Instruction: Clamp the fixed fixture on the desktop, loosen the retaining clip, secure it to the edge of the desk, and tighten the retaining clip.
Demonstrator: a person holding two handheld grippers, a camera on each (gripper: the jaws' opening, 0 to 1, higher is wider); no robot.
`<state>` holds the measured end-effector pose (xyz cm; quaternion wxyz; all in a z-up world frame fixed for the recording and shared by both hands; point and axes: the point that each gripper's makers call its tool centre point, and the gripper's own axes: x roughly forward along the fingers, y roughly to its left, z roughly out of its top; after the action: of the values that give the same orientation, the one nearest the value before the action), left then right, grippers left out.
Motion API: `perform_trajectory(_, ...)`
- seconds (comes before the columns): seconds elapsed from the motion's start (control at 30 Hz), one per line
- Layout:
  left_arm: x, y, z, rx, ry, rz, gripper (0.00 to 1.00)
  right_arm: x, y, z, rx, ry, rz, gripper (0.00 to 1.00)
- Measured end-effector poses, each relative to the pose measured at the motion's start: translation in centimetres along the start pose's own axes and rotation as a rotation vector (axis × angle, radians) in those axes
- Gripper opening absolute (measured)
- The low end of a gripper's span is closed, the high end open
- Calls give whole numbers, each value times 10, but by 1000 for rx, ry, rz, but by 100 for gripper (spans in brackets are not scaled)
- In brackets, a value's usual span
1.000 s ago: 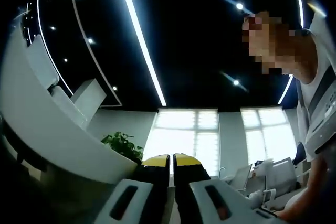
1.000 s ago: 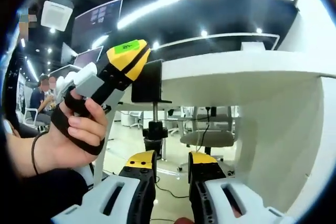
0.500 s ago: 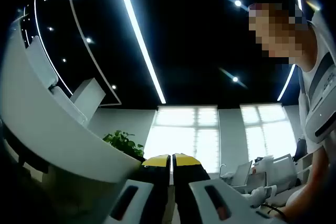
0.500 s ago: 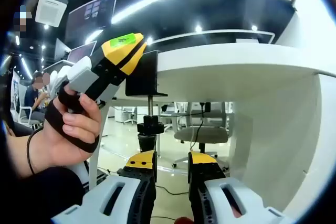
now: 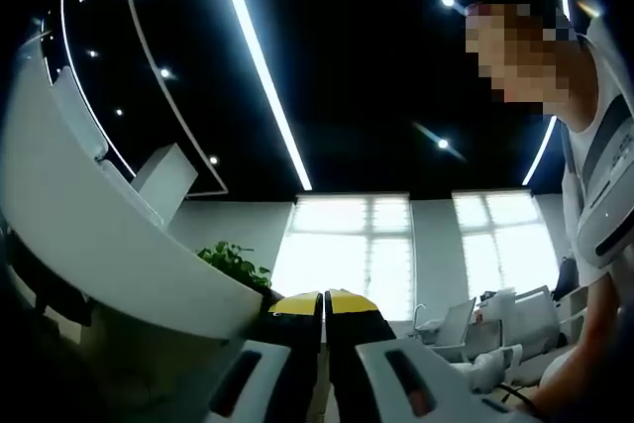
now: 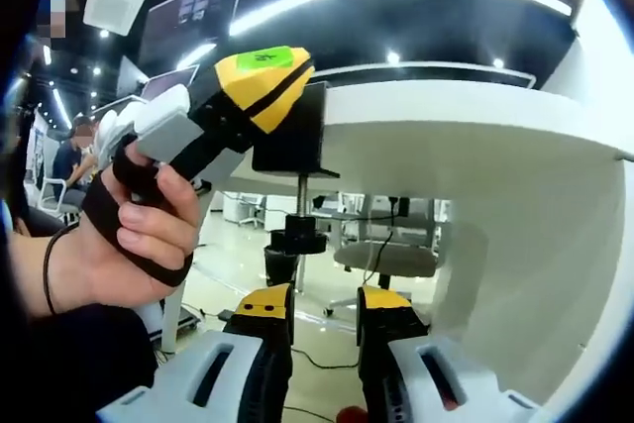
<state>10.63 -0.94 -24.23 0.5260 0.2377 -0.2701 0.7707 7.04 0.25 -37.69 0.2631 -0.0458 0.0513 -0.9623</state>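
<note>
Left hand-held gripper (image 6: 263,76) angles up in the right gripper view, yellow tips against the black plate of the fixed fixture (image 6: 293,146) at the white table (image 6: 466,126) edge; looks clenched on the plate, but the contact itself is hidden behind the tips. Person's hand (image 6: 134,245) wraps its handle from below, black strap across the fingers, a wristband on the wrist, forearm cut off at the frame edge. In the left gripper view the same gripper's own tips (image 5: 324,301) are pressed together, pointing up toward the ceiling lights; the underside of the table (image 5: 89,235) curves at left, with a green plant (image 5: 236,264) behind it.

Right hand-held gripper (image 6: 325,296) sits low under the table, jaws parted, grasping nothing. Fixture's threaded rod hangs down from the plate with the retaining clip (image 6: 294,244), a black knob, just above and beyond the right tips; touching or apart, cannot tell. Fixture's upper part is hidden by the tabletop.
</note>
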Motion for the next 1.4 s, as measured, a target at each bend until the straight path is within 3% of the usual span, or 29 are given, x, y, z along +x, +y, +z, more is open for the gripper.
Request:
perform_trajectory(0.3,-1,-4,0,21,9,4,2,13,14,6,-13,-11,-4,29)
perform_trajectory(0.43,-3,-5,2,9,1,1,2,19,19,7,-69,-7,-21,31)
perform_trajectory(0.77,0,-11,2,6,7,-15,2,29,5,14,-38,-35,-91,30)
perform_trajectory(0.87,0,-7,2,0,3,-16,1,28,4,18,-130,-19,-106,28)
perform_trajectory(0.93,-1,-7,2,2,5,-12,1,29,16,22,-206,-21,-75,26)
perform_trajectory(1.03,0,-7,3,2,-2,-12,1,33,21,23,-201,-3,-67,32)
perform_trajectory(1.17,-1,0,3,6,6,-10,2,37,13,30,-73,-48,-93,30)
perform_trajectory(1.4,-3,9,5,3,4,-7,1,41,14,33,-79,-39,-79,28)
